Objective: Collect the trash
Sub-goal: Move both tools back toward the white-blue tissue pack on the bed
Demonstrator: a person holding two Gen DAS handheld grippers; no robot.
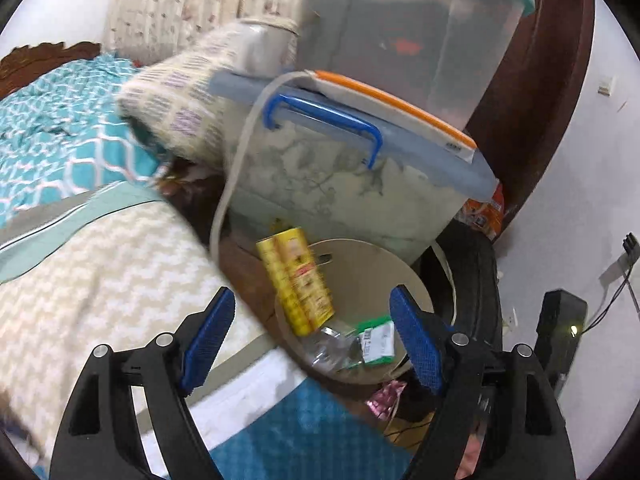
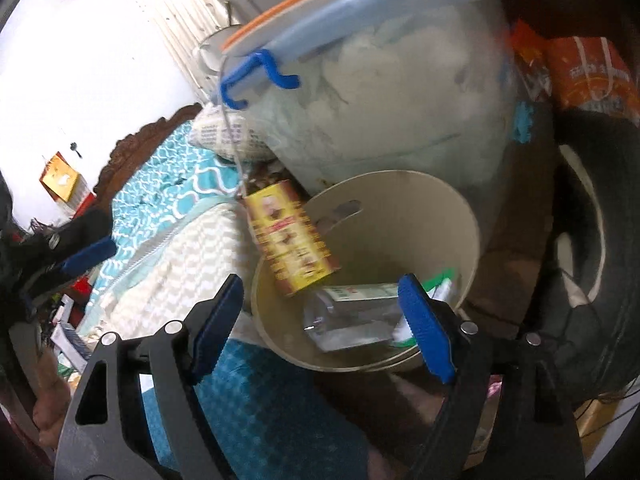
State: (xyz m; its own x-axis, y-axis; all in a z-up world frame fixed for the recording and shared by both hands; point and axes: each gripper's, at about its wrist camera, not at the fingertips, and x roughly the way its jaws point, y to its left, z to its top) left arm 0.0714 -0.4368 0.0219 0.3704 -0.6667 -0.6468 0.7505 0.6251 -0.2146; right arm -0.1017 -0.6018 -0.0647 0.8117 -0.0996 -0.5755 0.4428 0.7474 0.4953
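Observation:
A beige round bin (image 1: 360, 256) (image 2: 436, 200) stands beside the bed. A yellow box (image 1: 298, 280) (image 2: 292, 236) is blurred and tilted over the bin's rim, touching neither gripper. In the bin lie a clear plastic bottle (image 1: 328, 348) (image 2: 352, 320) and a green-and-white packet (image 1: 376, 342) (image 2: 436, 280). My left gripper (image 1: 312, 340) is open and empty above the bin. My right gripper (image 2: 320, 320) is open and empty above the bin. The left gripper's blue finger also shows at the left of the right wrist view (image 2: 86, 256).
A clear storage tub (image 1: 344, 176) (image 2: 380, 112) with a blue handle stands behind the bin. The bed with a cream blanket (image 1: 100, 272) (image 2: 180, 264) lies left. A black tyre (image 1: 476, 280) (image 2: 600, 260) and orange bags (image 2: 592, 76) are right.

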